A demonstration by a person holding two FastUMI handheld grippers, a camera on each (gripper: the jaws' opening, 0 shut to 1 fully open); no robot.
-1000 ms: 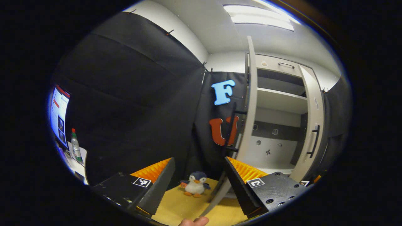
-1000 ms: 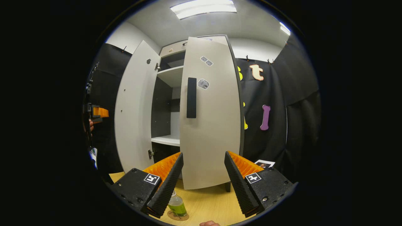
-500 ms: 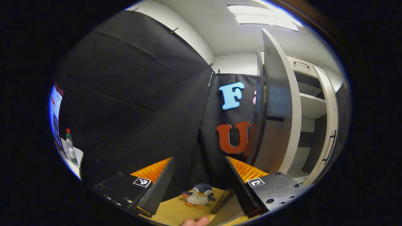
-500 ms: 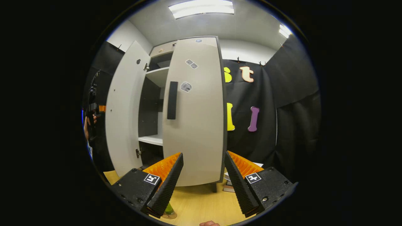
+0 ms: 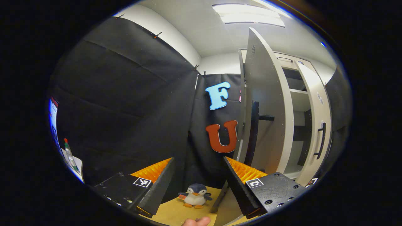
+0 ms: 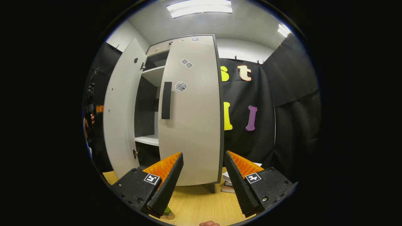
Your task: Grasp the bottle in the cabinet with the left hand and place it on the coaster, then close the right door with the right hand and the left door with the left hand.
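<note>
In the left gripper view we see the left tool (image 5: 198,185) with its fingers spread wide and nothing between them, held above the yellow desk (image 5: 171,213). A small toy penguin (image 5: 194,196) stands on the desk between the fingers as seen from the camera, close to the black cloth wall. To the right stands the cabinet (image 5: 298,103), its left door (image 5: 267,103) swung out toward us so that we look at its edge and outer face with the dark handle; past it the right door (image 5: 317,125) stands nearly shut. A fingertip (image 5: 196,221) shows at the bottom edge. In the right gripper view the right tool (image 6: 201,185) is likewise wide open and empty, pointed at the right door (image 6: 191,119), which is almost closed; the left door (image 6: 121,106) stands open beside it, with a shelf visible in the gap. At the far left edge we make out the left tool (image 6: 94,110) behind that door. The bottle (image 6: 167,212) peeks out under the right tool's left finger, standing on the coaster (image 6: 169,216) on the desk (image 6: 201,204).
</note>
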